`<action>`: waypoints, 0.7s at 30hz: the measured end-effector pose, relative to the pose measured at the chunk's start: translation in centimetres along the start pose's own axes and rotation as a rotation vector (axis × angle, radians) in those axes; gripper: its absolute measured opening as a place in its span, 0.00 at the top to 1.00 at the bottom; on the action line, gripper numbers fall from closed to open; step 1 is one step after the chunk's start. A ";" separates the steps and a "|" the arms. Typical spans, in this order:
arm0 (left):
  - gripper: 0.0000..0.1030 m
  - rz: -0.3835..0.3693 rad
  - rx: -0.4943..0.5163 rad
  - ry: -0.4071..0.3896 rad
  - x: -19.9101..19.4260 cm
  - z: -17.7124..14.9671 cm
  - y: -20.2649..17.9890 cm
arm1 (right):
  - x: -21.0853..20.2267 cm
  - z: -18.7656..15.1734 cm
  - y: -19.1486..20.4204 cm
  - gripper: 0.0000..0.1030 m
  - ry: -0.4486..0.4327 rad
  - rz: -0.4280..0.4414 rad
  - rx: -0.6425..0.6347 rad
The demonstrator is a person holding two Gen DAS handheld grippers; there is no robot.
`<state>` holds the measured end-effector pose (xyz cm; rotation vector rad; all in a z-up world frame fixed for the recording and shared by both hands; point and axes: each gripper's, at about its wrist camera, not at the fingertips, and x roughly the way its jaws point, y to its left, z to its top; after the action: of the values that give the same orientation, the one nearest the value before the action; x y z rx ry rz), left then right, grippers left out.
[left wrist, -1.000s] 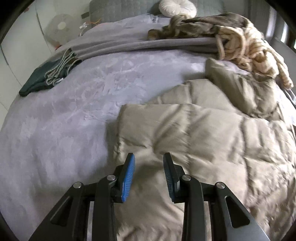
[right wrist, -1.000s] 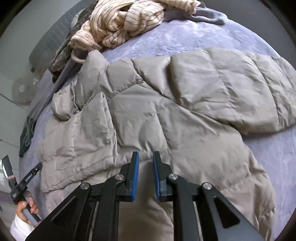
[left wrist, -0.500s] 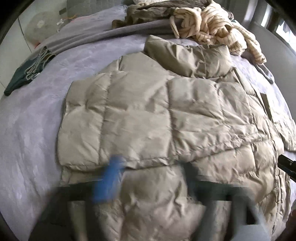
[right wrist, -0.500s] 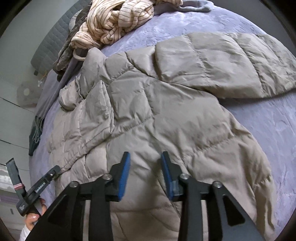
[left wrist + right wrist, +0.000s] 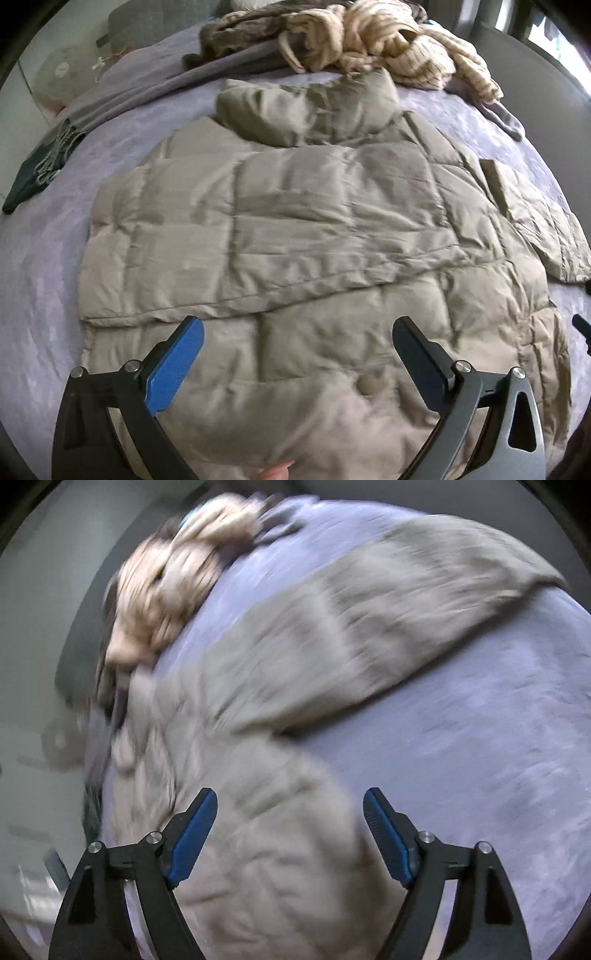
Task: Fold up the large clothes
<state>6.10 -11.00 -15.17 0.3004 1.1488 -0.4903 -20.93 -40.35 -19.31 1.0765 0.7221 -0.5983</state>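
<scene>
A large beige quilted puffer jacket [image 5: 295, 229] lies spread on the lilac bed cover [image 5: 33, 280]. Its left side is folded over the body and its hood lies at the far end. My left gripper [image 5: 297, 334] is open wide and empty, hovering above the jacket's near hem. In the blurred right wrist view the jacket [image 5: 258, 709] fills the left and middle, with its right sleeve [image 5: 424, 590] stretched out to the far right. My right gripper [image 5: 290, 805] is open wide and empty above the jacket's lower right edge.
A heap of striped cream and brown clothes [image 5: 369, 40] lies at the head of the bed. A grey blanket [image 5: 147, 88] runs across there. A dark green fringed cloth [image 5: 33, 170] lies at the left edge. A fan [image 5: 55, 74] stands beyond the bed.
Both grippers have opened from nearly shut to wide. The left one pulled back, so the whole jacket shows. The right one swung right toward the sleeve side and is still moving.
</scene>
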 end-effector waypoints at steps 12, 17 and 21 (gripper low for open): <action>0.01 -0.057 -0.010 0.050 0.7 0.7 -5.5 | -2.7 10.0 -12.7 0.16 -0.159 0.070 0.353; 0.01 -0.049 0.000 0.023 0.0 1.2 -6.9 | -1.5 13.1 -15.1 0.16 -0.168 0.163 0.477; 0.01 -0.036 -0.003 0.005 -0.3 1.8 -7.3 | -0.9 14.8 -15.8 0.19 -0.168 0.239 0.552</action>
<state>3.70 -18.04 -14.06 0.2790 1.1613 -0.5193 -29.77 -59.69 -23.22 1.5737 0.2735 -0.6892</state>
